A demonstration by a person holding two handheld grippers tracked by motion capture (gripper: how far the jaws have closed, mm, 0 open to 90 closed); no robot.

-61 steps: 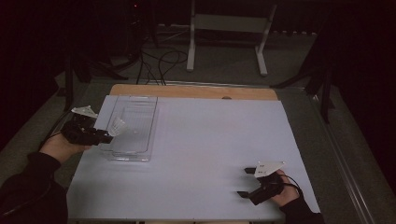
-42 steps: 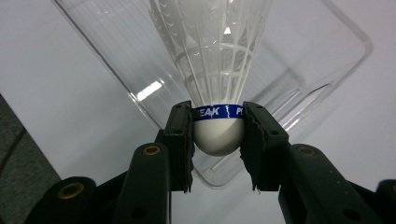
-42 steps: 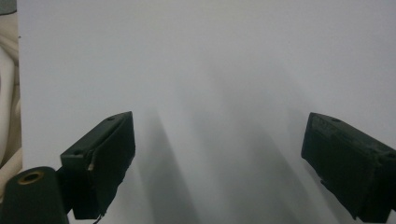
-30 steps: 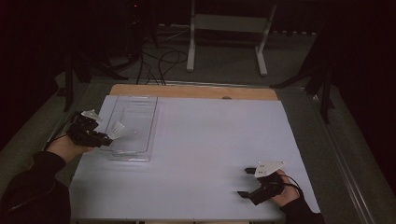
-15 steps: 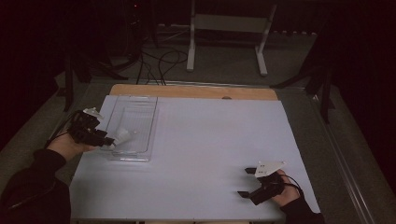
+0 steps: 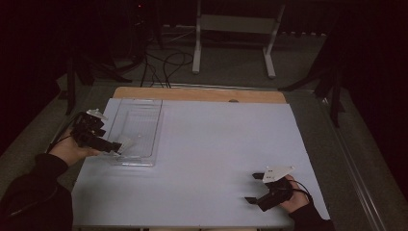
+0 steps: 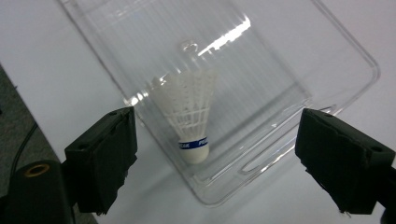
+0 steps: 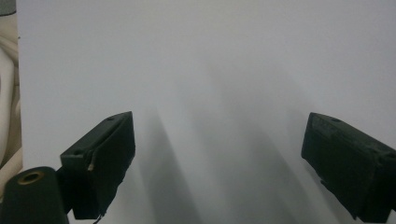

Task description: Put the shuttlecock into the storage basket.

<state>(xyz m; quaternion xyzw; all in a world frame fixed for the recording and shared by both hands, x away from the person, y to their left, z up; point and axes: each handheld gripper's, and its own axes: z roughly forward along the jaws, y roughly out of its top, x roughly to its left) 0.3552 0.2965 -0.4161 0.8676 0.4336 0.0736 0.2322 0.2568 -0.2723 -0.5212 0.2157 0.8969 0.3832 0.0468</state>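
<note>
Both grippers' jaws spread; shuttlecock [image 7: 192, 116] apparently lies inside clear tray [image 7: 289, 60].

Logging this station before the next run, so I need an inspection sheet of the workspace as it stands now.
Surface: white sheet over a wooden table.
Job's things: white shuttlecock lying in a clear plastic tray at the left.
Clutter: nothing seen.
Grippers: left gripper open at the tray's near end, jaws either side of the shuttlecock; right gripper open, low over bare sheet.
Cables: black cables on the floor behind.
Surroundings: dark room, white metal stand.
</note>
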